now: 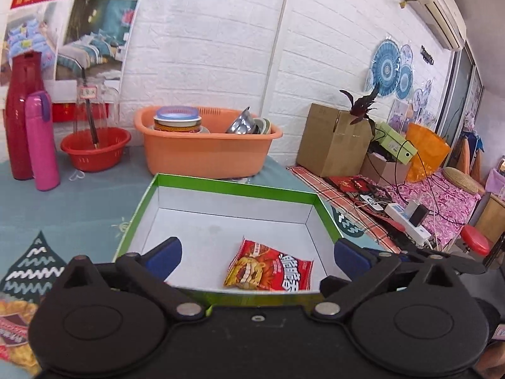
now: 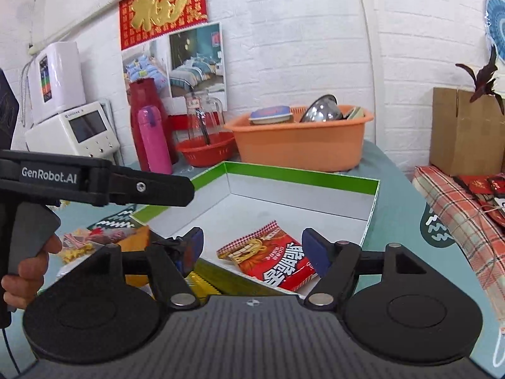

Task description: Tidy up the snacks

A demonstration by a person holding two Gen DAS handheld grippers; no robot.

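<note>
A red snack packet [image 1: 271, 268] lies flat inside the green-rimmed white box [image 1: 233, 186], near its front edge. My left gripper [image 1: 257, 252] is open and empty, hovering over the box's near side with the packet between and below its blue pads. In the right wrist view the same packet [image 2: 271, 260] lies in the box [image 2: 300, 175]. My right gripper [image 2: 252, 249] is open and empty just above it. More snack packets [image 2: 94, 240] lie on the table left of the box; one shows at the left wrist view's lower left [image 1: 15, 331].
An orange basin [image 1: 205, 148] with bowls and a tin stands behind the box. A red basket [image 1: 94, 148], a pink flask [image 1: 42, 140] and a red jug [image 1: 20, 113] stand at the back left. A cardboard box [image 1: 331, 139] sits to the right.
</note>
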